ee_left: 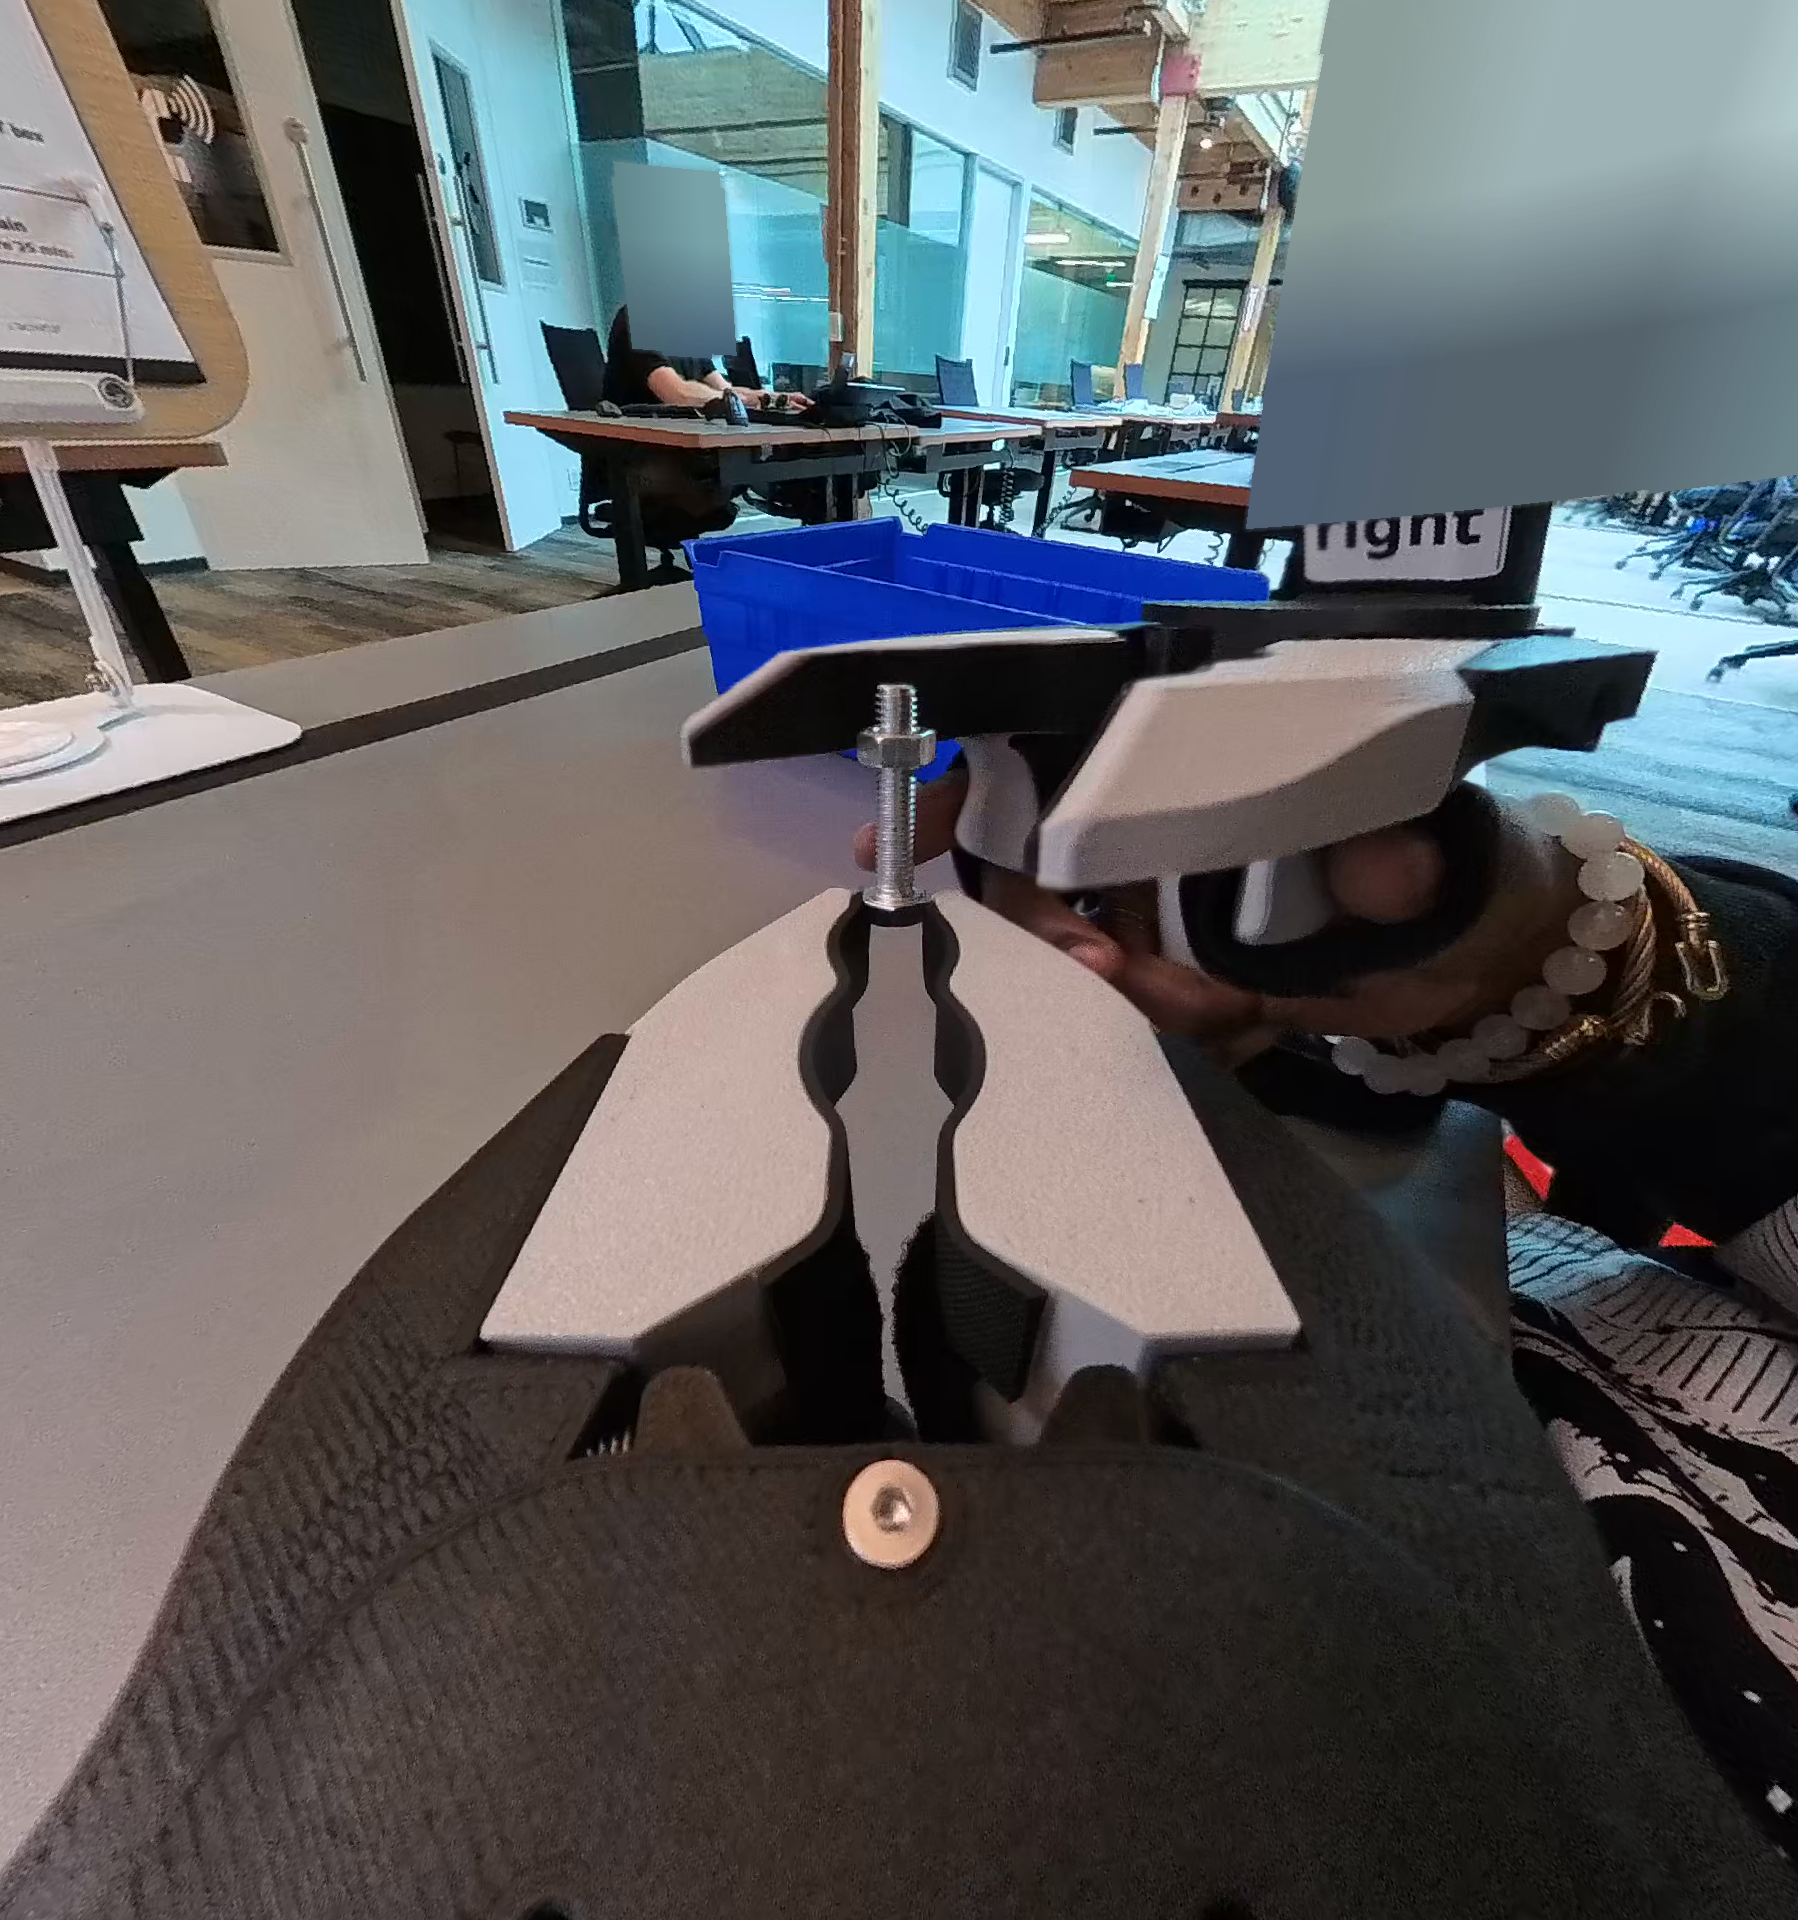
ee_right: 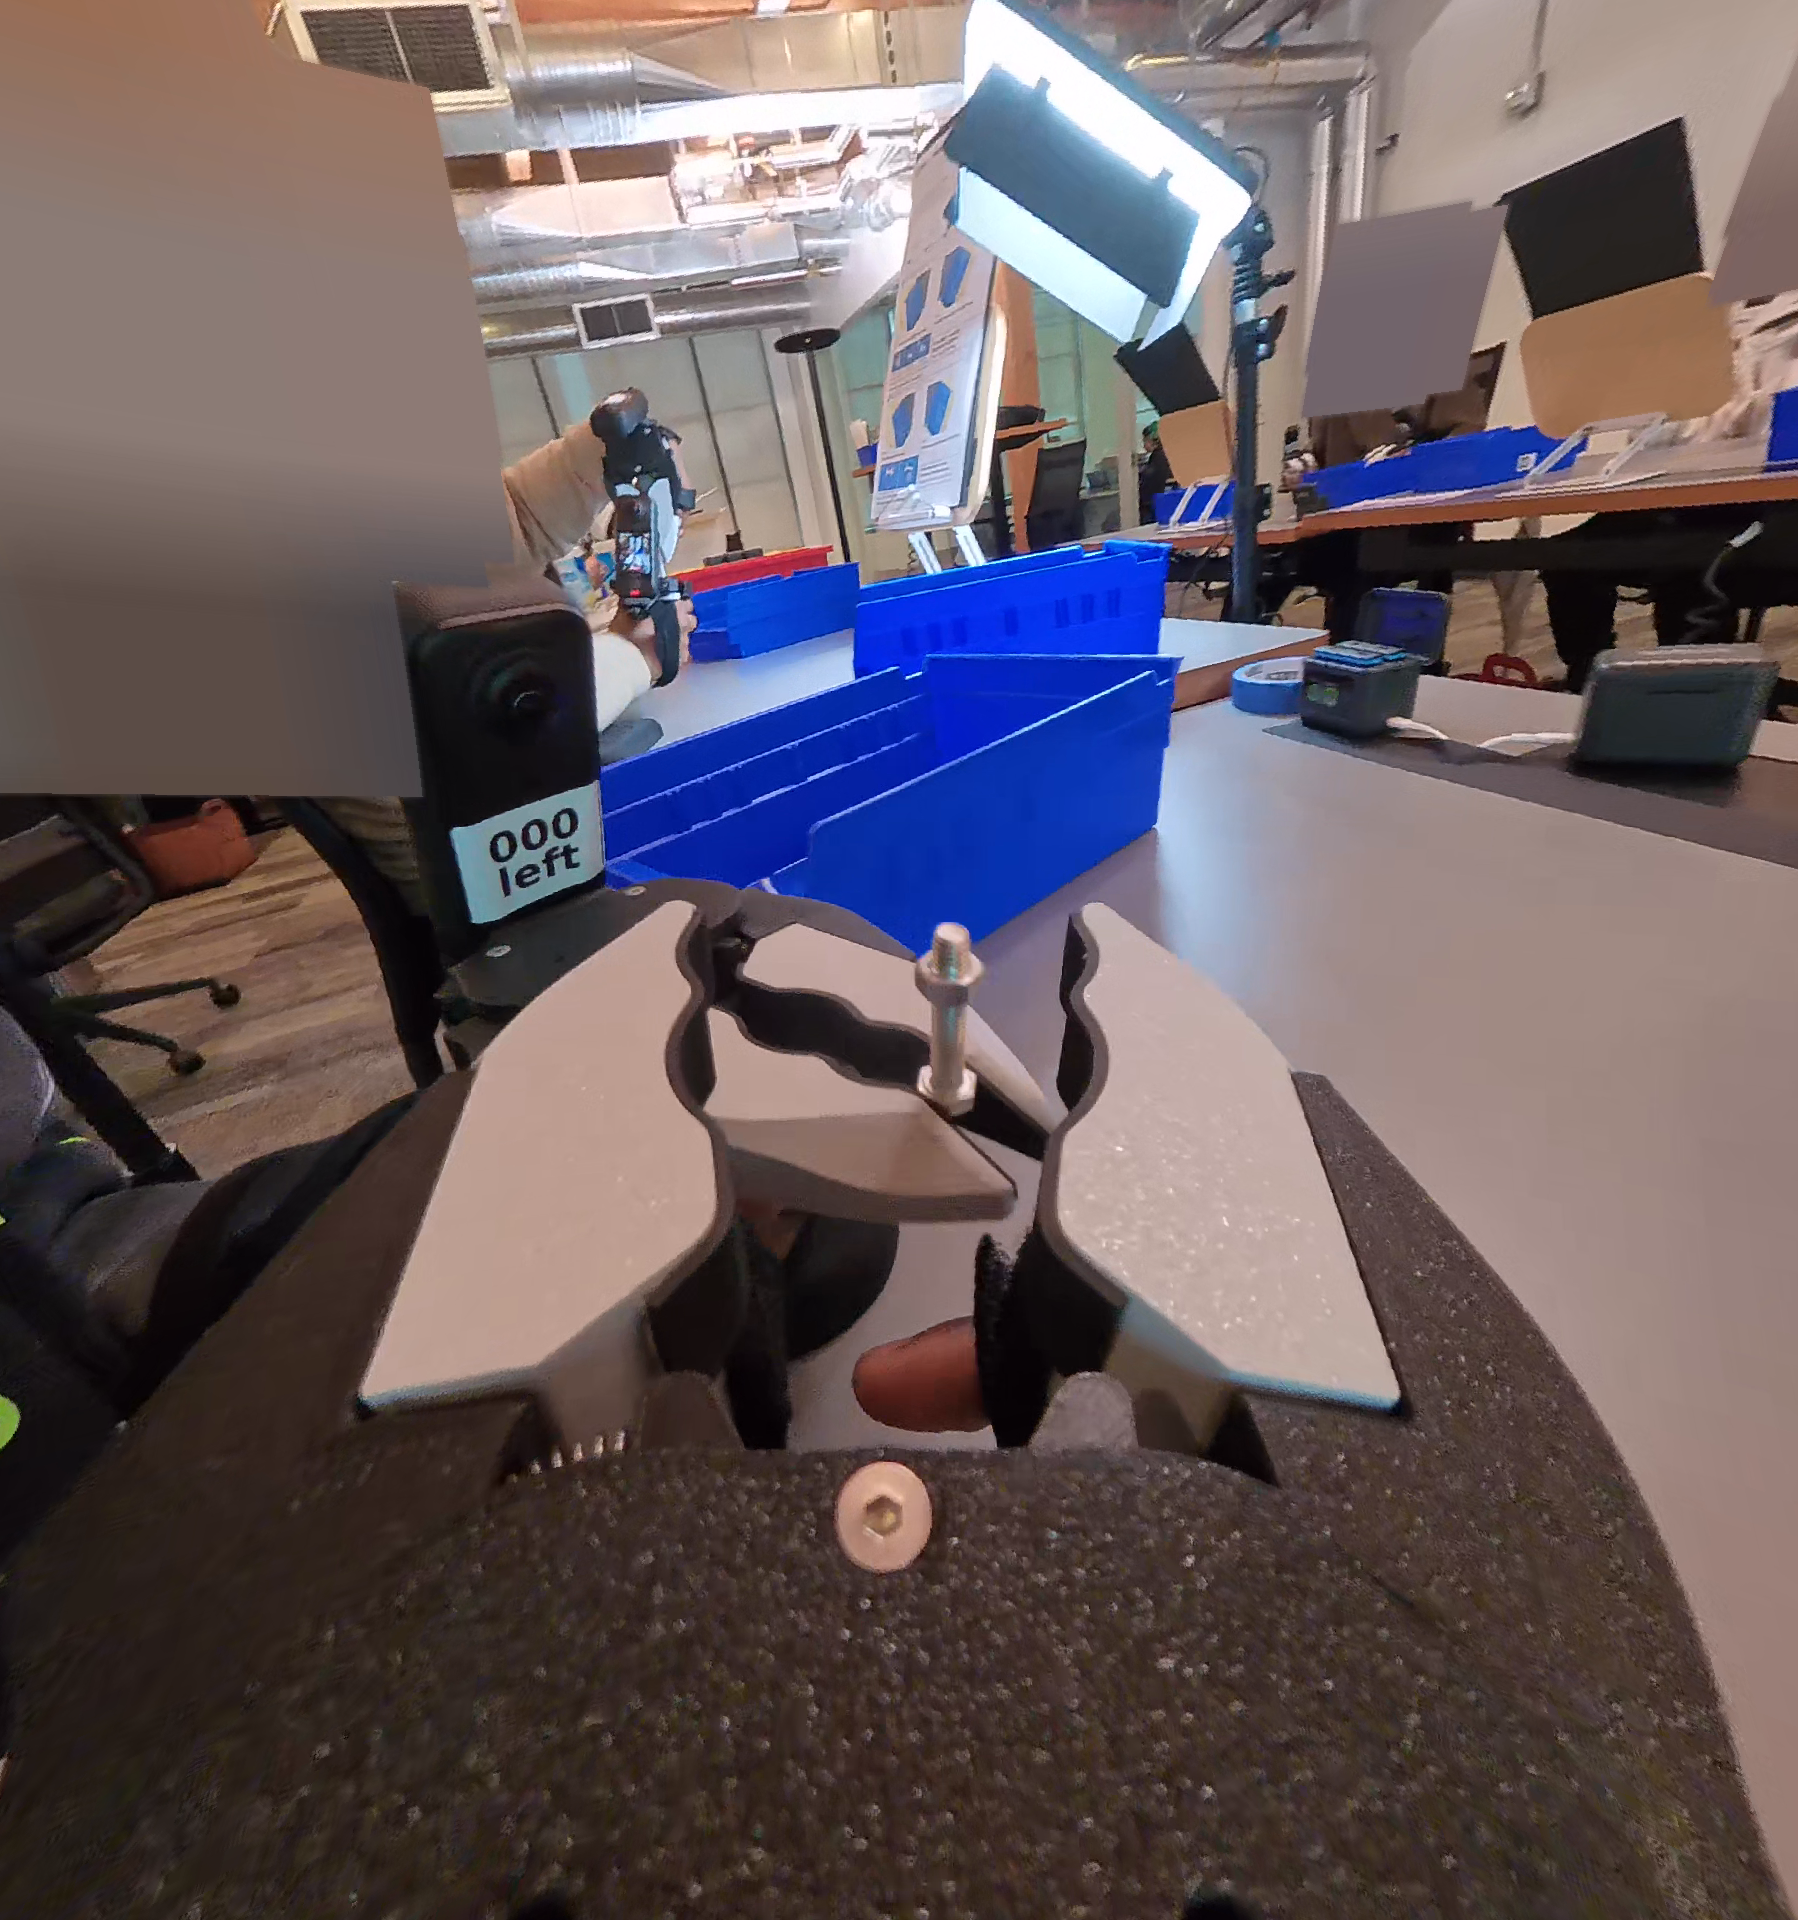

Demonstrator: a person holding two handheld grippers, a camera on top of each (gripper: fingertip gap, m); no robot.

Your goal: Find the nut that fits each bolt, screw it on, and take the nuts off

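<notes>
Left gripper [ee_left: 893, 914] pinches the bolt [ee_left: 895, 831] head upright; right gripper [ee_right: 879, 997] spread wide, empty — we close squarely on the nut [ee_left: 896, 747], then twist.

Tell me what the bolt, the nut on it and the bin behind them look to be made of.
Bolt: bright silvery metal, probably plated steel, going by its glinting threads. Nut: the same shiny metal, with hex flats catching light. Bin: blue plastic by the look, uniformly coloured with a faint sheen, thin moulded walls and ribs.
</notes>
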